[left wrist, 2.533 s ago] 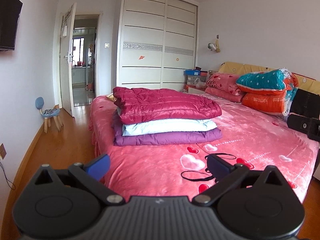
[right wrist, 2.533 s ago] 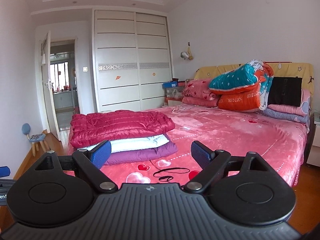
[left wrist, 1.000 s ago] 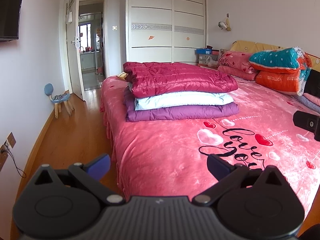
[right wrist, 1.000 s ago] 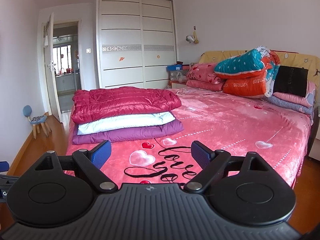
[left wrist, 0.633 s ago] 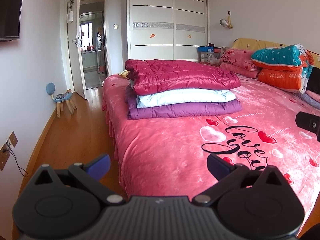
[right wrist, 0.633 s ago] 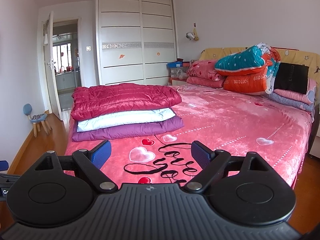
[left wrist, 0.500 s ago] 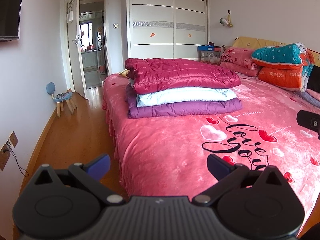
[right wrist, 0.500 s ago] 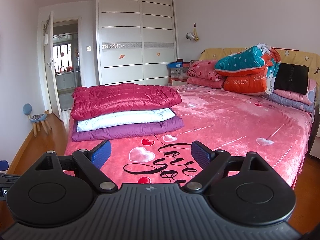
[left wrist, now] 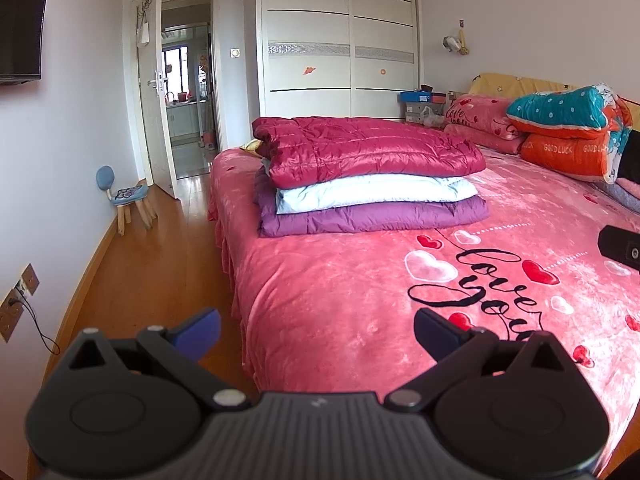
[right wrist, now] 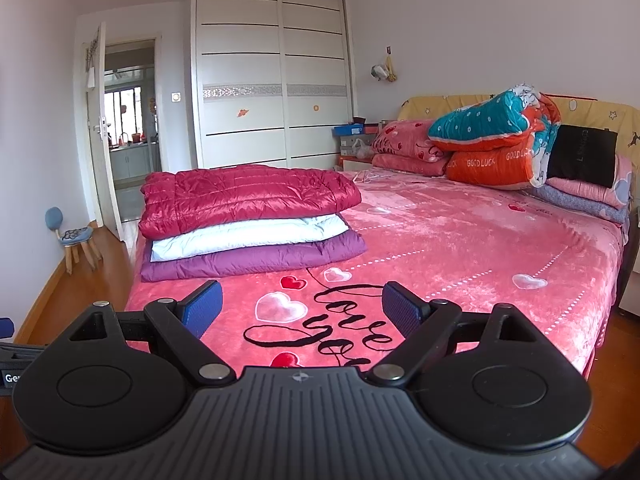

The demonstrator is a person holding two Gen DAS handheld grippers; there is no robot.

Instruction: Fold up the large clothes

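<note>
A stack of three folded down jackets lies on the far left of the pink bed (left wrist: 340, 304): a crimson one (left wrist: 372, 150) on top, a pale blue one (left wrist: 376, 194) in the middle, a purple one (left wrist: 372, 216) below. In the right wrist view the crimson jacket (right wrist: 248, 196), pale blue jacket (right wrist: 248, 234) and purple jacket (right wrist: 256, 258) show too. My left gripper (left wrist: 316, 330) is open and empty over the bed's near left corner. My right gripper (right wrist: 302, 310) is open and empty over the near edge of the bed (right wrist: 460, 240).
Folded quilts and pillows (right wrist: 496, 140) pile at the headboard. A white wardrobe (left wrist: 340, 40) and an open door (left wrist: 154, 88) stand behind. A small blue stool (left wrist: 126, 196) sits on the wooden floor at left. The right gripper's body (left wrist: 622, 246) shows at the right edge.
Both grippers have tilted slightly downward and drawn a little nearer the bed, showing more of the blanket's lettering. The jacket stack has not moved. Both grippers stay open.
</note>
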